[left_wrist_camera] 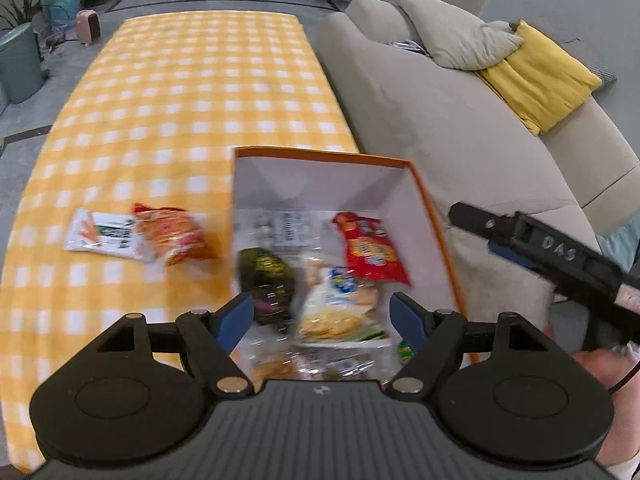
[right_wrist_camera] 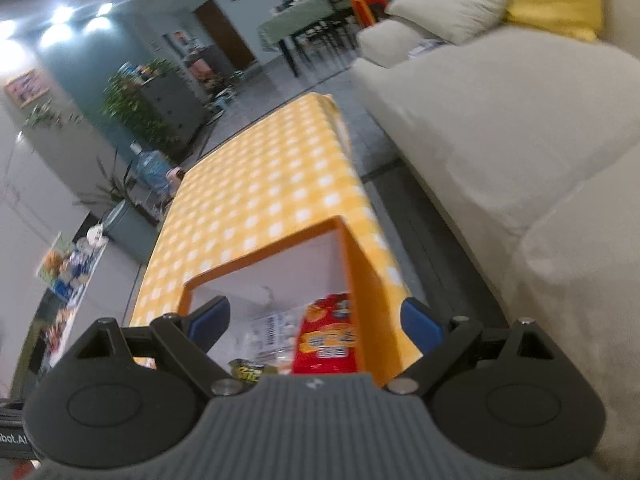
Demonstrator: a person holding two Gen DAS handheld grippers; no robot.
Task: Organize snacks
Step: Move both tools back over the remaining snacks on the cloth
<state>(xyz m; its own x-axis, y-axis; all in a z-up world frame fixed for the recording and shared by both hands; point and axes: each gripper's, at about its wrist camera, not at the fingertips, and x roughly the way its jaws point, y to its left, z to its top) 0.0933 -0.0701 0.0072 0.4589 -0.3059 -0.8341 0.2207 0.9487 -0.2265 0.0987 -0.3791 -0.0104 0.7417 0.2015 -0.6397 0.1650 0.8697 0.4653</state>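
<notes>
An orange box (left_wrist_camera: 436, 216) with a white inside sits at the right edge of the yellow checked table (left_wrist_camera: 180, 100). It holds several snack packs, among them a red pack (left_wrist_camera: 370, 250), a dark green pack (left_wrist_camera: 266, 272) and a white and yellow pack (left_wrist_camera: 340, 308). An orange pack (left_wrist_camera: 172, 234) and a white pack (left_wrist_camera: 100, 234) lie on the cloth left of the box. My left gripper (left_wrist_camera: 322, 316) is open and empty above the box. My right gripper (right_wrist_camera: 316, 322) is open and empty over the box's right wall (right_wrist_camera: 360, 280); it also shows in the left wrist view (left_wrist_camera: 560, 256).
A beige sofa (left_wrist_camera: 460, 120) with a yellow cushion (left_wrist_camera: 536, 76) runs along the table's right side. Plants, a water jug (left_wrist_camera: 62, 4) and a pink heater (left_wrist_camera: 89, 26) stand on the floor to the far left. Dining chairs are at the back.
</notes>
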